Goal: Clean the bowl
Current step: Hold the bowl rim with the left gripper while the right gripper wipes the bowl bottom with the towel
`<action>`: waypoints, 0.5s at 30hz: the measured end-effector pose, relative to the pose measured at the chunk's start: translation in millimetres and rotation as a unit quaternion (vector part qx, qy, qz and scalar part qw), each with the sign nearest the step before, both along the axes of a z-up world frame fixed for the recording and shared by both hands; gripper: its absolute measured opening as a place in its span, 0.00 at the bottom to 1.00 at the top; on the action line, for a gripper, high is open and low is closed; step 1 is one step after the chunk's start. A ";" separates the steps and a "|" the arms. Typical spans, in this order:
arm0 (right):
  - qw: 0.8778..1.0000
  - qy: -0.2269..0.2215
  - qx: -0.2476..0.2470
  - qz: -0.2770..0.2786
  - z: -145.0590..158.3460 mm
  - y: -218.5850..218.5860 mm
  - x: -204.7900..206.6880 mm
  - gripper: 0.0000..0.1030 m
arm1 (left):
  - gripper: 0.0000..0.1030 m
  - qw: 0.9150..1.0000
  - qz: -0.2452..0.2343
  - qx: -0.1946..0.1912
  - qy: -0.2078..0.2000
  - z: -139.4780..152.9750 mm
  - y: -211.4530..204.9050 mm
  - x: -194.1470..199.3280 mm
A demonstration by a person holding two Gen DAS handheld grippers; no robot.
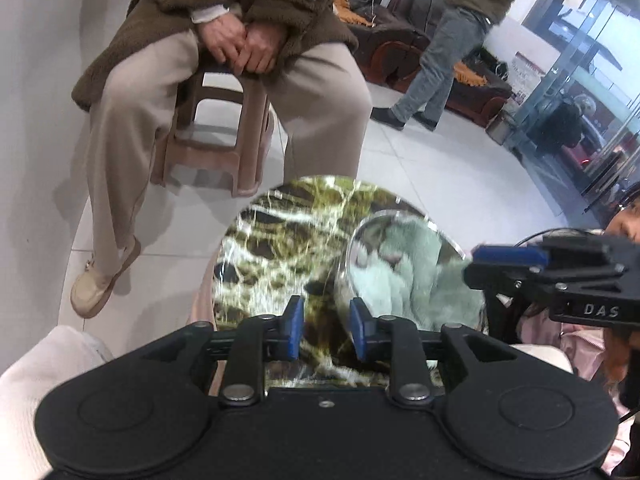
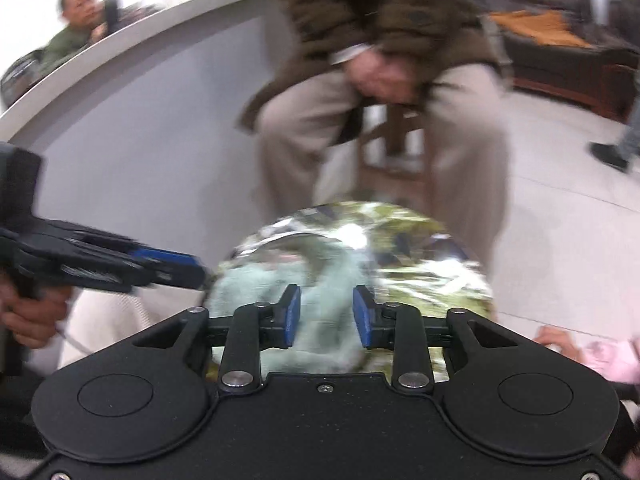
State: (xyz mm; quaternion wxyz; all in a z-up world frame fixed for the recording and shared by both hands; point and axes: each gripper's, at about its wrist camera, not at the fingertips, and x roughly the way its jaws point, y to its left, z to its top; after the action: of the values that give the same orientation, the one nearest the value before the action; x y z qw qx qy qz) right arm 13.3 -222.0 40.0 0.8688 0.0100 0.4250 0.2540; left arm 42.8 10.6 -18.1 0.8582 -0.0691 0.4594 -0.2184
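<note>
A clear glass bowl (image 1: 349,264) stands on the right part of a small round marble table (image 1: 272,240), with a pale green cloth (image 1: 416,280) bunched inside it. My left gripper (image 1: 326,328) is open just left of the bowl's rim, and only tabletop shows between its blue pads. My right gripper (image 1: 480,260) comes in from the right over the bowl's edge. In the right wrist view, the right gripper (image 2: 326,316) is open above the cloth (image 2: 320,268) in the bowl (image 2: 280,240), gripping nothing. The left gripper (image 2: 198,268) points in from the left there.
A person sits on a plastic stool (image 1: 216,140) just past the table's far edge, knees close to it. Another person (image 1: 452,40) walks by dark sofas (image 1: 400,32) at the back right. A pink sleeve (image 2: 612,356) is at the table's right side, and a curved white counter (image 2: 120,40) stands behind.
</note>
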 end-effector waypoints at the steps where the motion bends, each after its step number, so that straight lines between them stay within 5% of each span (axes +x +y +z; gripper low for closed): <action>1: 1.000 0.003 -0.008 0.014 0.2 5.8 2.2 0.28 | 0.21 1.000 -0.002 0.004 0.000 -2.2 -1.4 -0.9; 11: 0.987 0.073 -0.088 0.114 -38.1 46.7 37.6 0.37 | 0.22 1.000 -0.012 -0.005 -0.004 -5.2 4.7 0.7; 15: 0.981 0.055 -0.128 0.136 -44.4 55.8 34.5 0.23 | 0.22 1.000 -0.017 -0.004 -0.007 -4.5 3.2 -1.7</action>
State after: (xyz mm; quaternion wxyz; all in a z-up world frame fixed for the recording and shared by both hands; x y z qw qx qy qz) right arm 47.9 -166.3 -4.5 0.7953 -0.1452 0.4989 0.3122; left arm 41.1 13.8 -22.6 0.8573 -0.0635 0.4537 -0.2350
